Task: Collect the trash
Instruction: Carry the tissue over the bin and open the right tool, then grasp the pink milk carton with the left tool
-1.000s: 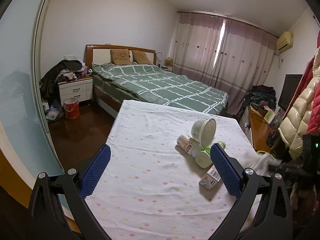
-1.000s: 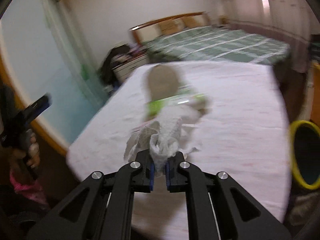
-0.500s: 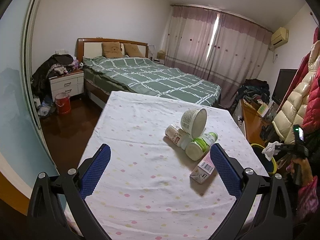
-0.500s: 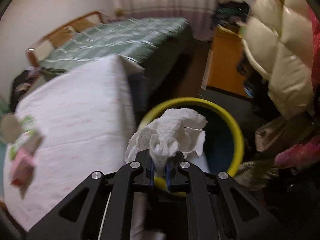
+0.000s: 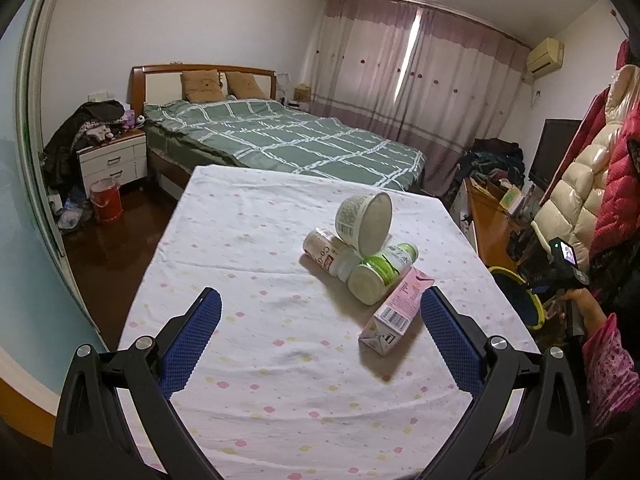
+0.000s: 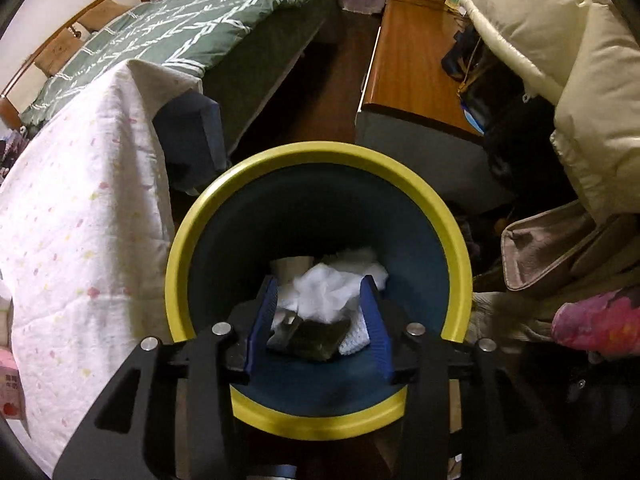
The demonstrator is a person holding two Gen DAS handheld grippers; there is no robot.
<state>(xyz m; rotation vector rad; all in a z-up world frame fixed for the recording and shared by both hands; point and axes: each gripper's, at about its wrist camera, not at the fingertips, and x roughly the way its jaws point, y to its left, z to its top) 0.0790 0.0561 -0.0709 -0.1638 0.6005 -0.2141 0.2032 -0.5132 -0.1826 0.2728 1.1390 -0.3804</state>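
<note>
Left wrist view, left to right: left gripper (image 5: 318, 334) low in frame, fingers spread wide with nothing between them, over the dotted tablecloth (image 5: 248, 240). Right of centre, a paper bowl (image 5: 365, 222) on its side leans on two lying bottles (image 5: 378, 272); pink carton (image 5: 394, 312) just beside them. Bin rim (image 5: 520, 300) at right edge.

Right wrist view: table edge at left; right gripper (image 6: 320, 320) centred above the yellow-rimmed bin (image 6: 316, 156), jaws opening, gripping nothing; white tissue (image 6: 328, 290) lies inside the bin
</note>
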